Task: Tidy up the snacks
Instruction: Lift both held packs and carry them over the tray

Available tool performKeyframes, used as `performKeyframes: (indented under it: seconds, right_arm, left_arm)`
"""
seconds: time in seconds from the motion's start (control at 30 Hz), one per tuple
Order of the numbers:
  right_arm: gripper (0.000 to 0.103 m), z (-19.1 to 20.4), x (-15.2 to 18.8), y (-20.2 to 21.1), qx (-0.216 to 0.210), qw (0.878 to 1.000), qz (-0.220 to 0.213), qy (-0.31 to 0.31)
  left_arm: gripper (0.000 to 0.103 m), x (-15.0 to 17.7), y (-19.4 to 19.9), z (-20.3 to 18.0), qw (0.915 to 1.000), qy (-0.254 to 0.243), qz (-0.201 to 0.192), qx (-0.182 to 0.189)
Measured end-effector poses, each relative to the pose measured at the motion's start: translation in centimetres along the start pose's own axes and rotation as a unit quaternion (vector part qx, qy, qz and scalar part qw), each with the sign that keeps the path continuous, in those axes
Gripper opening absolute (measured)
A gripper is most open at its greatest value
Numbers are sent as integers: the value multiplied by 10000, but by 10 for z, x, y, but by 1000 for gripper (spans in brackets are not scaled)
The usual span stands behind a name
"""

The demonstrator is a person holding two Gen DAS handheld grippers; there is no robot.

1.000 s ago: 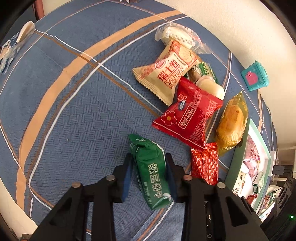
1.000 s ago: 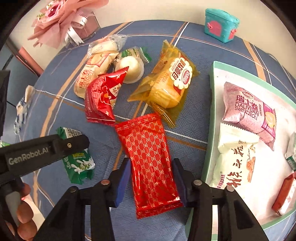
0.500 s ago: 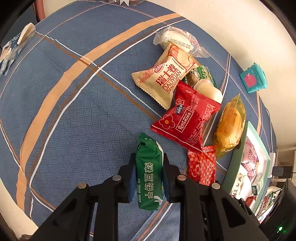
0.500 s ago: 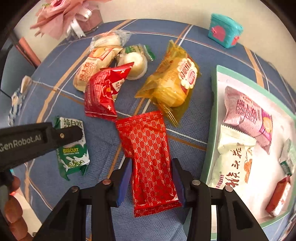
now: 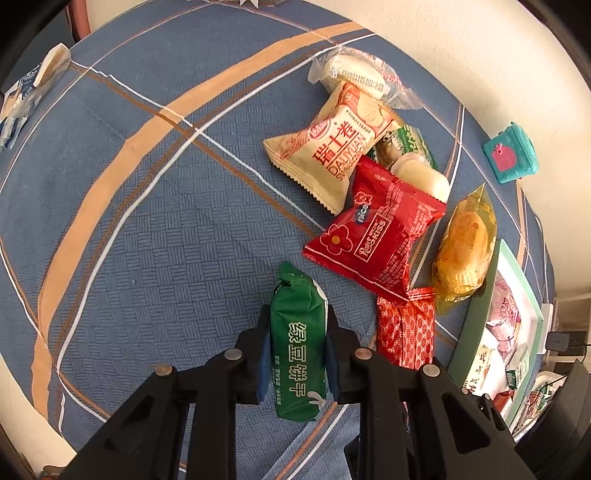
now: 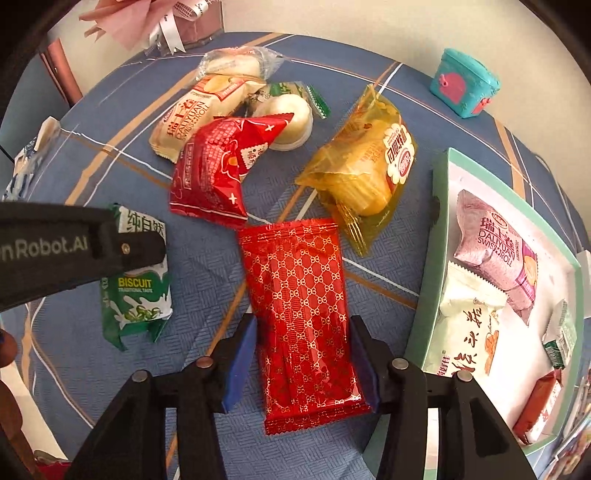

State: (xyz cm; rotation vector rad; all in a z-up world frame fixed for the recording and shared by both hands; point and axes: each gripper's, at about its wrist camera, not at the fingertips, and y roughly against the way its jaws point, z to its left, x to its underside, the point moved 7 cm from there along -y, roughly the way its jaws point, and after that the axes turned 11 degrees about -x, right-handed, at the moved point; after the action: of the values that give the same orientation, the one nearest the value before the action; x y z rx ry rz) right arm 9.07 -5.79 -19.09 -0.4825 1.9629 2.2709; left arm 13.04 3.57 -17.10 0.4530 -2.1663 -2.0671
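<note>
My left gripper [image 5: 297, 343] is shut on a green biscuit packet [image 5: 298, 343], squeezed between the pads just above the blue cloth; the packet also shows in the right wrist view [image 6: 136, 291]. My right gripper [image 6: 304, 354] straddles a red patterned packet [image 6: 303, 317] lying flat on the cloth, with its pads close to the packet's edges. A pile of snacks lies beyond: a red Rose Kiss bag [image 5: 373, 240], a cream Swiss roll bag [image 5: 332, 147] and a yellow cake bag [image 6: 365, 162]. A green-rimmed tray [image 6: 428, 258] at the right holds several snacks.
A teal toy box [image 6: 463, 81] stands at the back by the wall. A pink bouquet [image 6: 147, 22] sits at the back left. A blue-white wrapper [image 5: 29, 88] lies at the table's far left edge. The left gripper's arm [image 6: 55, 251] crosses the right view's left side.
The left gripper has closed on the green biscuit packet and lifted it slightly. The right gripper has moved forward over the red patterned packet.
</note>
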Motion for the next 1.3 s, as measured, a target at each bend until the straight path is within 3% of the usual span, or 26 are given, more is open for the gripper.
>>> performKeyframes:
  seconds: [0.37, 0.6, 1.07, 1.3]
  right_arm:
    - [49, -6, 3, 9, -148, 9997, -43, -192]
    - [48, -10, 2, 15, -388, 9985, -32, -393]
    - [48, -14, -3, 73, -565, 9971, -207, -462]
    - [48, -13, -3, 101, -658, 9951, -505, -529]
  left_arm:
    - [25, 2, -5, -5, 10000, -26, -2, -68]
    - [25, -1, 8, -8, 9999, -3, -87, 83]
    - [25, -9, 46, -5, 9984, 108, -456, 321]
    - [25, -12, 55, -2, 9975, 135, -572, 383]
